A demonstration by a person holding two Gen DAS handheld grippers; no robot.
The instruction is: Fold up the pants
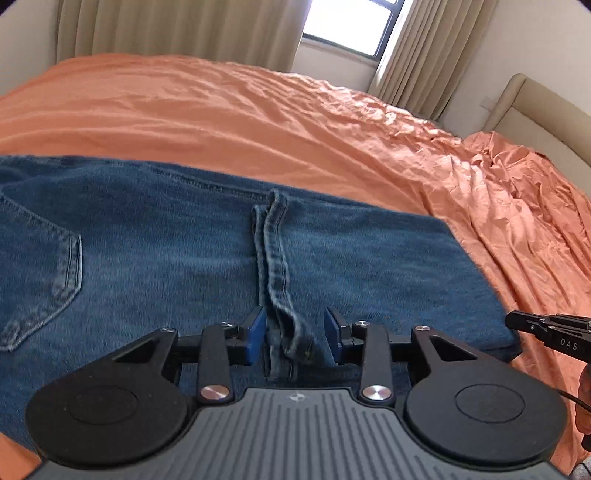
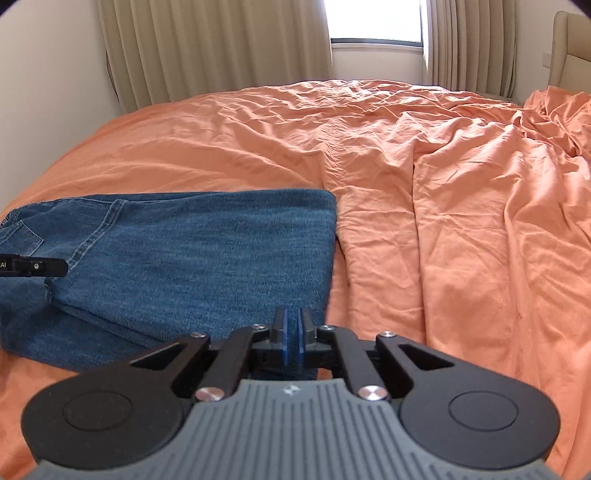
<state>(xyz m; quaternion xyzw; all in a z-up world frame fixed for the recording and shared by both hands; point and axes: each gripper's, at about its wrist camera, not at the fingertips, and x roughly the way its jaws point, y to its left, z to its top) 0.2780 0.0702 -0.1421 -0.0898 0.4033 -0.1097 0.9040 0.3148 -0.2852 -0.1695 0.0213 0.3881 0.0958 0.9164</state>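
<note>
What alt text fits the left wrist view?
The open left hand-held gripper straddles the hem of folded blue jeans on an orange bedsheet. The right hand-held gripper enters at right; curtains hang behind.

An orange sheet point(image 2: 406, 177) covers the bed, wrinkled all over and bunched into deeper folds toward the right side. Beige curtains point(image 2: 221, 48) hang along the far wall on both sides of a bright window point(image 2: 376, 22). A padded beige headboard point(image 1: 524, 99) stands at the right, against a pale wall point(image 2: 48, 74).
</note>
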